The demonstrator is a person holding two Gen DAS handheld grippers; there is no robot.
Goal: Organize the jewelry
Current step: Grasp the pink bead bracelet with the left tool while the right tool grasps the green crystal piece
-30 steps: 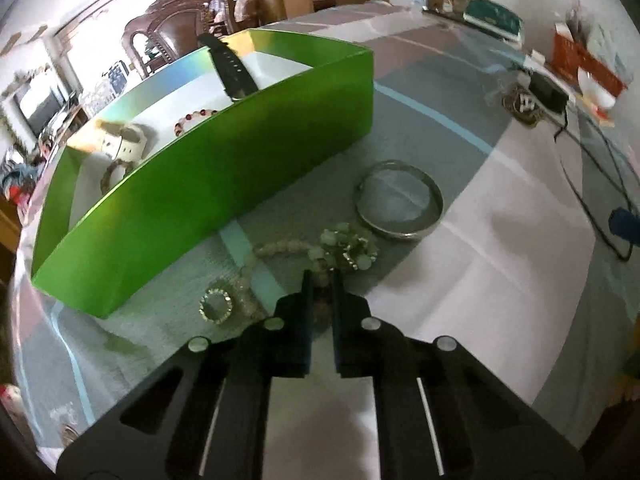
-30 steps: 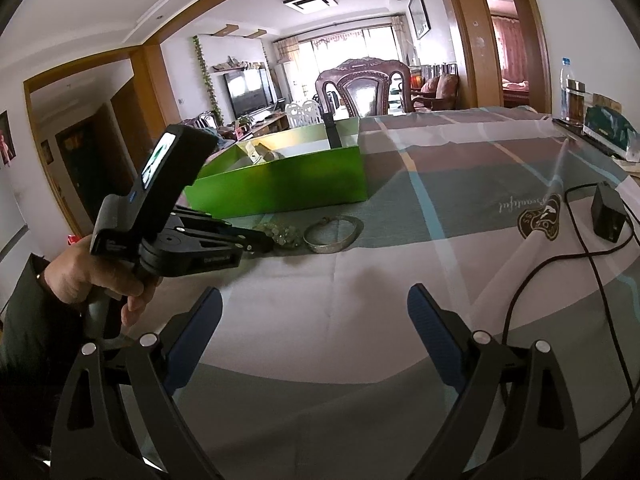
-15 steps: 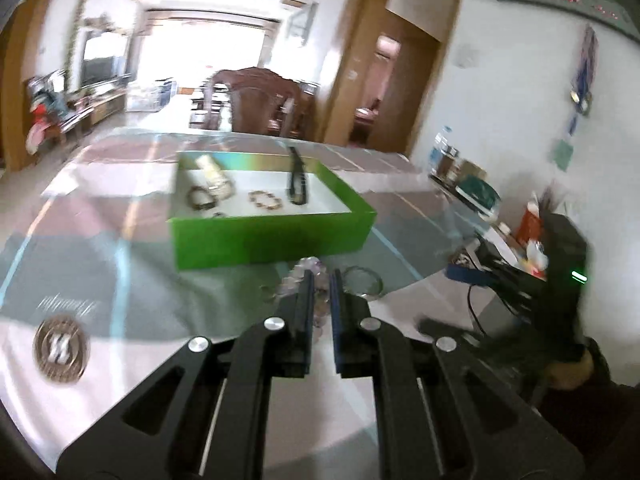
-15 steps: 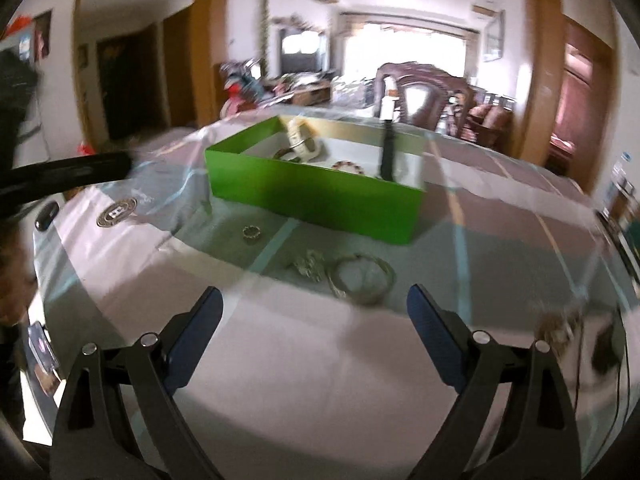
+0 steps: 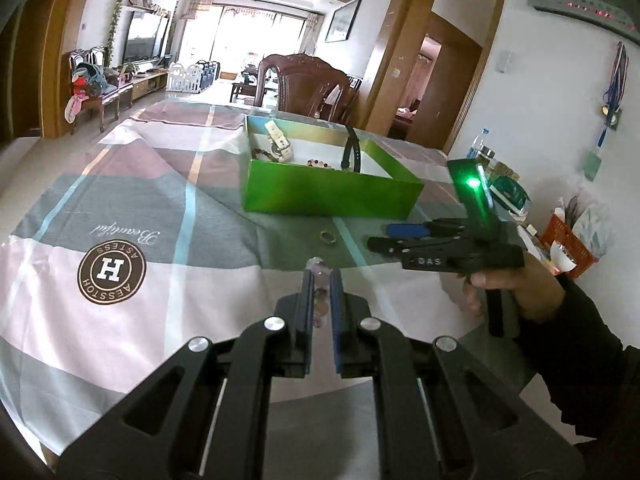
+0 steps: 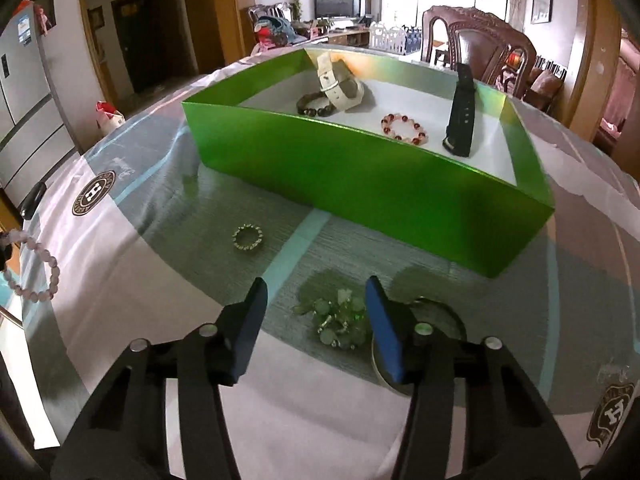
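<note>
Lifted off the surface (image 6: 460, 432): pale pink bead bracelet (image 5: 319, 280), clamped in left hand-held gripper (image 5: 319, 276). Right hand-held gripper (image 6: 316, 300) closing around green bead cluster (image 6: 340, 320) (untouched), near green cardboard box (image 6: 360, 188); boxing follows.

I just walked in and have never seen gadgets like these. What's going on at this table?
A person is sorting jewelry into a green box using a handheld gripper in each hand. The left gripper is shut on a pale pink bead bracelet, lifted off the table. The right gripper is closing its fingers around a green beaded piece on the tablecloth. A small ring and a metal bangle are not yet boxed.
</note>
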